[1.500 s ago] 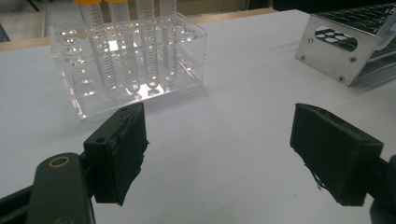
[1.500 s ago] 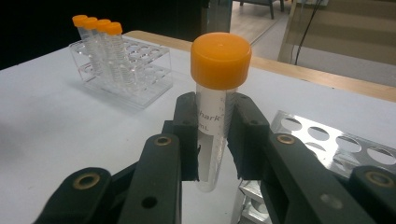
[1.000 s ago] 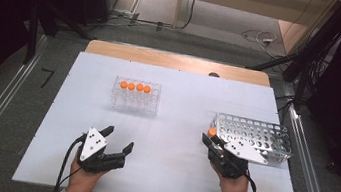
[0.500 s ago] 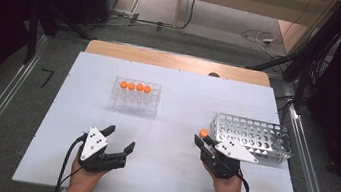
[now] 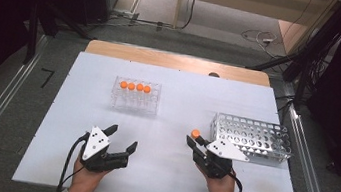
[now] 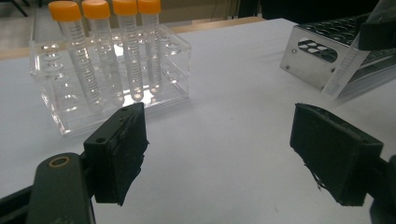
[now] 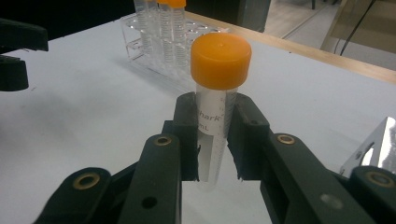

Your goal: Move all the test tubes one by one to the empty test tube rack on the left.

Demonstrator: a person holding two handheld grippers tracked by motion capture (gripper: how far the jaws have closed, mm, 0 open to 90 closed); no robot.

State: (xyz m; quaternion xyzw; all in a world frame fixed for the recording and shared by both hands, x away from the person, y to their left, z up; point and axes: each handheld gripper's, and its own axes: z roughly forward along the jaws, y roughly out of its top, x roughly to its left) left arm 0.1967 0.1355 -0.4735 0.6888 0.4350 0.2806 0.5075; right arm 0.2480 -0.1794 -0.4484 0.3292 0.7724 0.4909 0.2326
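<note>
My right gripper [image 5: 195, 142] is shut on a clear tube [image 7: 215, 116] with an orange cap [image 5: 195, 133], held upright just above the table, left of the metal rack [image 5: 251, 137]. In the right gripper view both pads press the tube's sides below the cap [image 7: 221, 59]. Farther back stands a clear plastic rack [image 5: 135, 102] with several orange-capped tubes [image 6: 98, 46] in its back row. My left gripper [image 5: 122, 137] rests low at the table's front left, open, with nothing between its jaws [image 6: 217, 158].
The white table top [image 5: 177, 102] runs to a wooden strip [image 5: 178, 61] at the back. The metal rack's holes [image 6: 322, 56] look vacant. Dark stands and cables lie on the floor beyond the table.
My right gripper has shifted a little to the left with the tube, away from the metal rack. The left gripper has stayed put.
</note>
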